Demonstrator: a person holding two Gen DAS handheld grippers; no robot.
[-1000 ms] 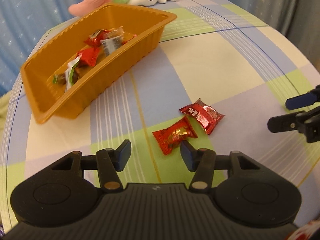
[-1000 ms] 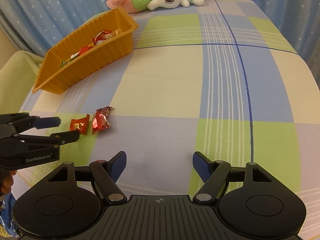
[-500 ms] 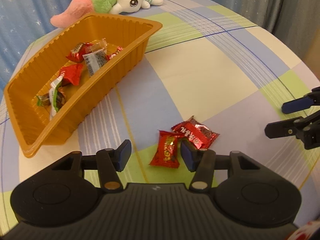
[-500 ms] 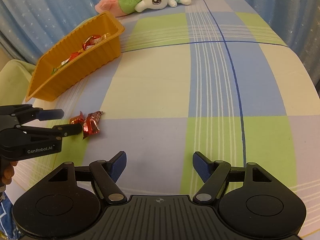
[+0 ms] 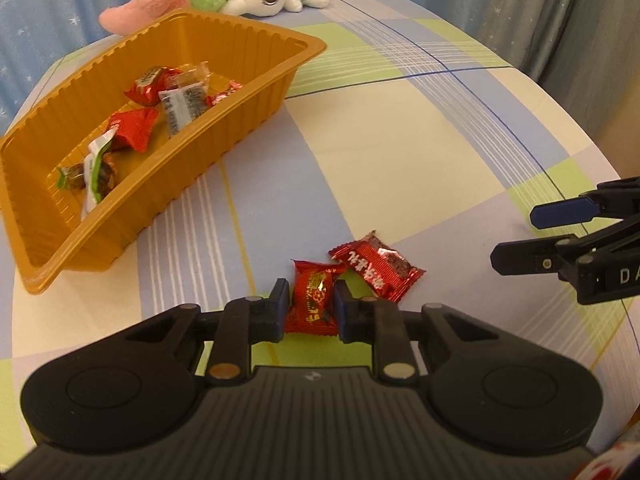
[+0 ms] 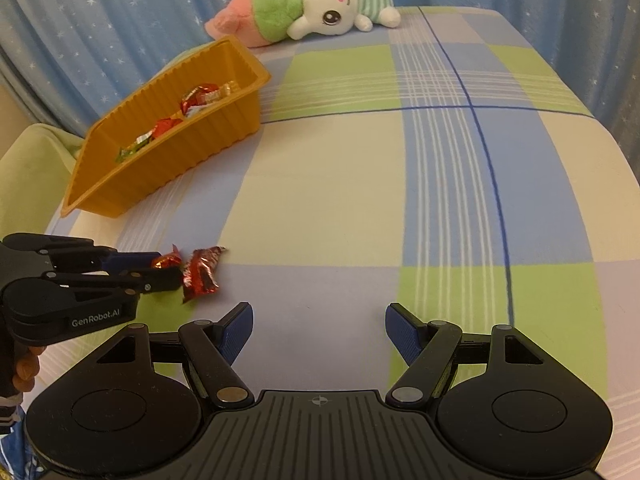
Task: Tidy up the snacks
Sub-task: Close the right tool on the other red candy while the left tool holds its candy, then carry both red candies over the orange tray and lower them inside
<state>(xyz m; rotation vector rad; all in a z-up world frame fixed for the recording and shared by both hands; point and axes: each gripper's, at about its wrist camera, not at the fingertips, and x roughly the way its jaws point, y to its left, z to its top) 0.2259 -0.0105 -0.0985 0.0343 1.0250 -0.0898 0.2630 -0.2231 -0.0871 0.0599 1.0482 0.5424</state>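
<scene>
My left gripper [image 5: 309,309] is closing its jaws on a red candy [image 5: 313,292] that lies on the checked cloth, and both pads touch the wrapper's sides. A second red candy [image 5: 376,270] lies right beside it, on the right. The right wrist view shows the same left gripper [image 6: 170,266] at the held candy [image 6: 166,260], with the other candy [image 6: 202,272] next to it. My right gripper [image 6: 319,316] stands open over bare cloth, empty, to the right of the candies [image 5: 516,236]. The orange tray [image 5: 160,184] at the far left holds several wrapped snacks.
A plush rabbit [image 6: 320,12] lies at the table's far edge behind the tray [image 6: 192,152]. A blue starred curtain [image 6: 100,20] hangs beyond. The cloth drops off at the left and right edges. A hand [image 6: 24,364] holds the left gripper.
My left gripper slid up to the nearer red candy and closed its jaws on it. The candy turned upright between the pads. The right gripper stayed open and barely moved.
</scene>
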